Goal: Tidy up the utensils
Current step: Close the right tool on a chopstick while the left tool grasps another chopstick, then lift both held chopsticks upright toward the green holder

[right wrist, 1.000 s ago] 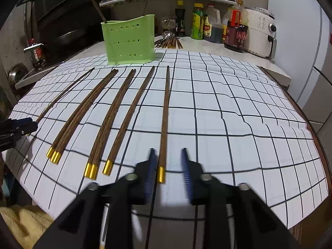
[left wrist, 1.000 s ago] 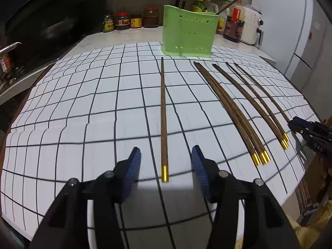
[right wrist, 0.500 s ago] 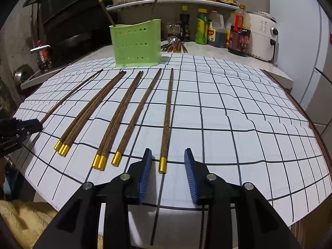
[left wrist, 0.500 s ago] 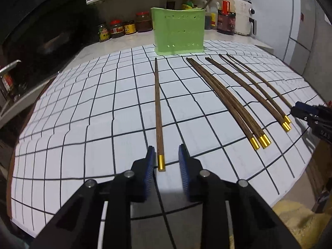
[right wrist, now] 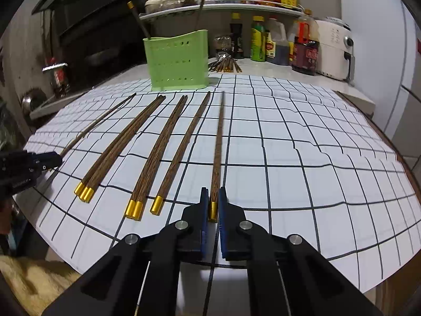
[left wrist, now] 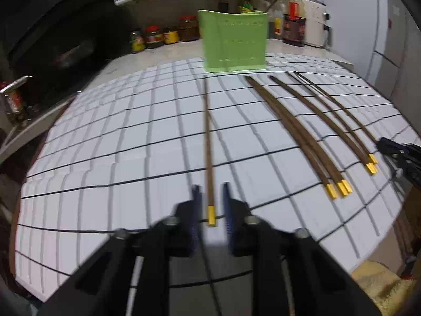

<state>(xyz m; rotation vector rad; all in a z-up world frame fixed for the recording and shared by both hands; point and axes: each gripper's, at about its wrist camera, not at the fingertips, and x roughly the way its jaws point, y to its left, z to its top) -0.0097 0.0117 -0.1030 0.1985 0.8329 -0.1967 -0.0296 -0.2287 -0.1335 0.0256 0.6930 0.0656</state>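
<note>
Several brown chopsticks with gold ends lie in a row on the white grid mat (left wrist: 105, 173). My left gripper (left wrist: 212, 192) straddles the gold end of the leftmost chopstick (left wrist: 209, 142); a narrow gap shows on each side of the stick. My right gripper (right wrist: 213, 193) is shut on the gold end of the rightmost chopstick (right wrist: 219, 142), which still lies along the mat (right wrist: 315, 163). The green utensil holder (left wrist: 234, 43) stands at the far edge and also shows in the right wrist view (right wrist: 177, 60), with two chopsticks standing in it.
Other chopstick groups (right wrist: 123, 142) lie between my grippers. Jars (left wrist: 155, 36), bottles (right wrist: 265, 39) and a white appliance (right wrist: 334, 48) line the back counter. Loose utensils (right wrist: 225, 64) lie behind the holder. A yellow cloth (right wrist: 31, 284) sits below the mat's near edge.
Both grippers moved forward over the gold chopstick ends and narrowed. The right one closed onto its chopstick; the left one closed to a narrow gap.
</note>
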